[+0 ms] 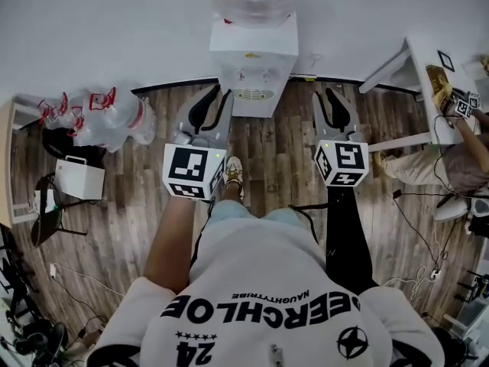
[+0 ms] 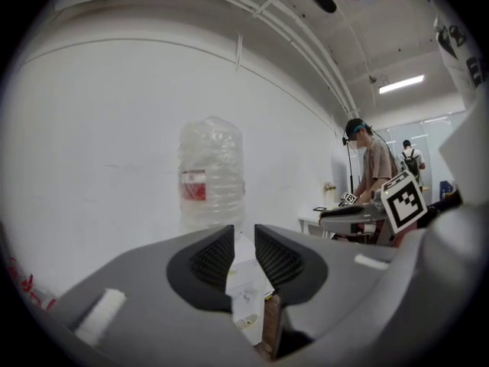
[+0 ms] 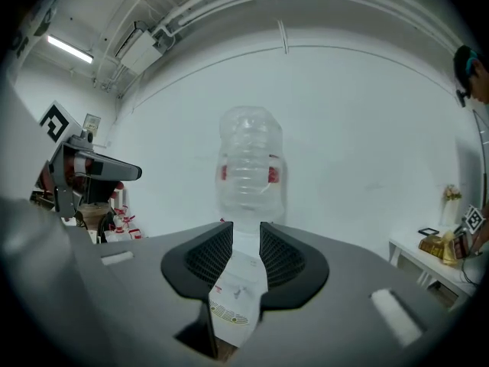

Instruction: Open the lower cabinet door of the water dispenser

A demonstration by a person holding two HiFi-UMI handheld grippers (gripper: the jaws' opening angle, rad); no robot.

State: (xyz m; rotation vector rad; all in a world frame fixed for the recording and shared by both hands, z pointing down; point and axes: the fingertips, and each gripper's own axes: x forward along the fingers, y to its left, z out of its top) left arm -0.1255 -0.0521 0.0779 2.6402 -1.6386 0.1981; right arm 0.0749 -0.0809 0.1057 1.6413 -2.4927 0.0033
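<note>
Head view showed left hand-held gripper (image 1: 216, 94) and right hand-held gripper (image 1: 334, 96) part-open, empty; reaching this high could miss the lower door of the water dispenser (image 1: 254, 60)

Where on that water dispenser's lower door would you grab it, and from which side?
From the front, low down. The water dispenser faces the person, and the door should sit beneath the drip grille. Pinch its free vertical edge or handle. No view shows the door itself, so I cannot tell which edge swings free.
</note>
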